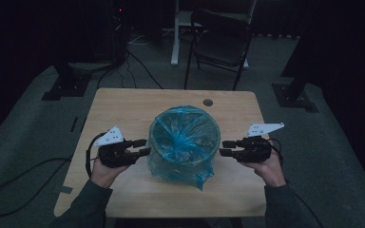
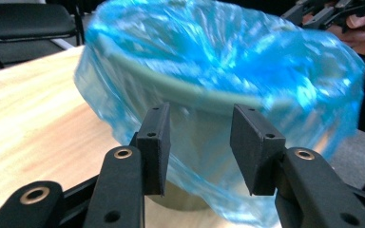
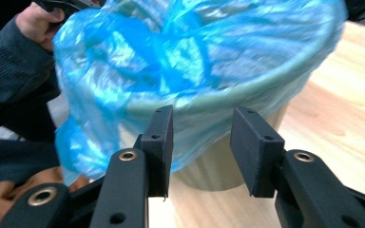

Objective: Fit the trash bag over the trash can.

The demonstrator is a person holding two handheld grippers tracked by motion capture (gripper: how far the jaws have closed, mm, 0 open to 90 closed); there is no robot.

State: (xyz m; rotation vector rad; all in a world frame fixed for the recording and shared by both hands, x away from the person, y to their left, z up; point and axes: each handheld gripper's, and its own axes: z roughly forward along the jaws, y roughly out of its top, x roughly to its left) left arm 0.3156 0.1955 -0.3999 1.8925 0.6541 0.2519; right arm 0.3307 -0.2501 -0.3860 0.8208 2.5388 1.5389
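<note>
Black jaws of the left gripper (image 1: 141, 147) parted, nothing pinched between them, pointing right at the near left side of the bin (image 1: 184, 145). From the left gripper view, same jaws (image 2: 199, 142) standing apart, blue liner (image 2: 228, 71) just beyond them, no pad pressing on it. Black jaws of the right gripper (image 1: 227, 147) likewise spread and holding nothing, pointing left at the bin's right side. From the right gripper view, pads (image 3: 200, 142) wide apart with the draped plastic and pale green rim (image 3: 228, 102) just ahead, not touched.

Outward from the jaws: grey three-cornered plate atop each gripper, a hand (image 1: 105, 172) behind the left one, a hand (image 1: 269, 168) behind the right, dark sleeves coming in from the near edge. Cable looping off the left gripper down to the floor.

Between the two grippers, upright in the middle of the wooden worktop (image 1: 123, 107): round bin lined with a blue plastic bag (image 1: 185, 135), bag mouth folded over the rim, loose plastic hanging down the outside to the worktop on the near side, crumpled folds sunk inside.

Farther out: small round hole (image 1: 207, 102) in the worktop just beyond the bin, dark folding chair (image 1: 221, 40) past the far edge, grey carpet all round.
</note>
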